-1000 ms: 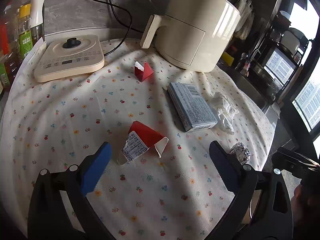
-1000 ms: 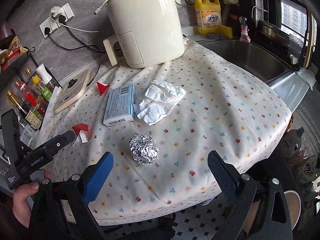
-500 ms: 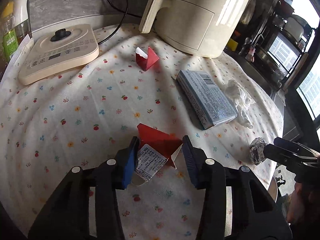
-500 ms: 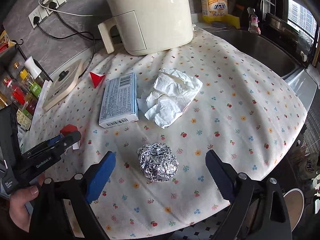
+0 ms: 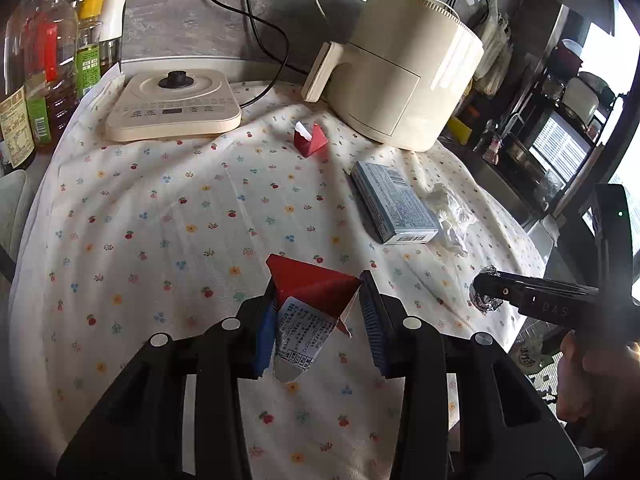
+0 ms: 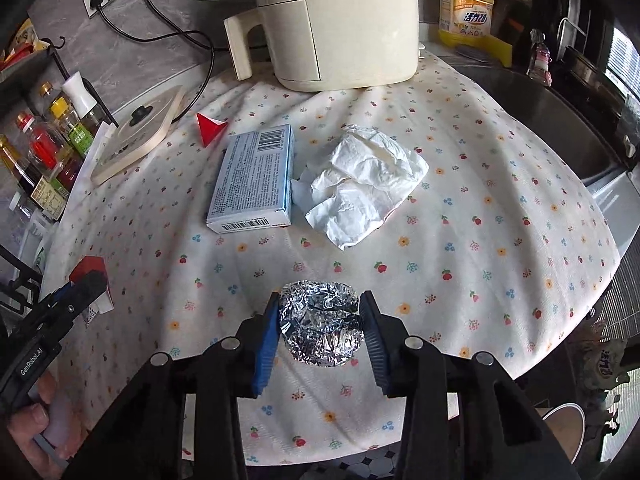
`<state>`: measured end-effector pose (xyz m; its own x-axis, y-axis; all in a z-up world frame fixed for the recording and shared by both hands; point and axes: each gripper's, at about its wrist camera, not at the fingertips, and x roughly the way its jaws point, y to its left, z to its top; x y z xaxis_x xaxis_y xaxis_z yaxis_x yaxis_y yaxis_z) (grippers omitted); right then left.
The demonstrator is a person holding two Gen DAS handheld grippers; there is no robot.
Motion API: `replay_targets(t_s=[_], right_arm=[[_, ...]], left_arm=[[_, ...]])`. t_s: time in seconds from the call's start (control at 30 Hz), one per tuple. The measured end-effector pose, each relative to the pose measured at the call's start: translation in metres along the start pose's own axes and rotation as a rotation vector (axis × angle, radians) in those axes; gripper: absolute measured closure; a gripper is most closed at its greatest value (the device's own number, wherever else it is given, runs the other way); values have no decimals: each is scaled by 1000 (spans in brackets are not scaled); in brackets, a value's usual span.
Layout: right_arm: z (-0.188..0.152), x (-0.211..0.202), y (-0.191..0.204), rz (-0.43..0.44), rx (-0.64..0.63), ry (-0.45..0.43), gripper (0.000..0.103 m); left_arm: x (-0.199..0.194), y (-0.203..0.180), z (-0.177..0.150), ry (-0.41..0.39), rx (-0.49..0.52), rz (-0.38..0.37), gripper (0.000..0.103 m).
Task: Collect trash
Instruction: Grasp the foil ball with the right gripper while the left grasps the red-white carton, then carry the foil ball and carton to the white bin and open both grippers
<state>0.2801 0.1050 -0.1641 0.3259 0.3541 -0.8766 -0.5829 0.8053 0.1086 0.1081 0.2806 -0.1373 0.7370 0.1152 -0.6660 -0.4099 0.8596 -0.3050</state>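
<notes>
My left gripper (image 5: 318,322) jaws pinch the red folded carton (image 5: 310,294) at the near left of the floral-cloth surface (image 5: 160,220); my right gripper (image 6: 320,326) jaws, just closed, clamp the foil ball (image 6: 320,322) at the near edge

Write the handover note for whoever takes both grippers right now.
Left gripper: jaws have just been closing; now shut on the red carton, still on the cloth.
Right gripper: jaws just closed on the foil ball, also still on the cloth.
Not yet picked up: blue box, tissue, small red scrap by the air fryer.
Done: two pieces gripped, none seen binned.
Left: lift both, drop them in a bin (none in view), then fetch the other three.
</notes>
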Motion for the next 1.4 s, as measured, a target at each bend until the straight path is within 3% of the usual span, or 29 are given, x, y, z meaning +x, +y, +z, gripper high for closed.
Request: replay_targets(t_s=[0.23, 0.53, 1.0, 1.4], right_arm=[[-14, -29, 1, 35, -44, -32, 64], [-38, -74, -28, 10, -27, -67, 64], [-108, -131, -126, -116, 90, -76, 64], [-187, -161, -226, -187, 249, -78, 64]], left_arm=[[-31, -12, -22, -38, -23, 27, 65], [-58, -48, -42, -66, -9, -1, 64], [-66, -123, -84, -61, 18, -94, 65], [-44, -209, -134, 20, 110, -171, 64]])
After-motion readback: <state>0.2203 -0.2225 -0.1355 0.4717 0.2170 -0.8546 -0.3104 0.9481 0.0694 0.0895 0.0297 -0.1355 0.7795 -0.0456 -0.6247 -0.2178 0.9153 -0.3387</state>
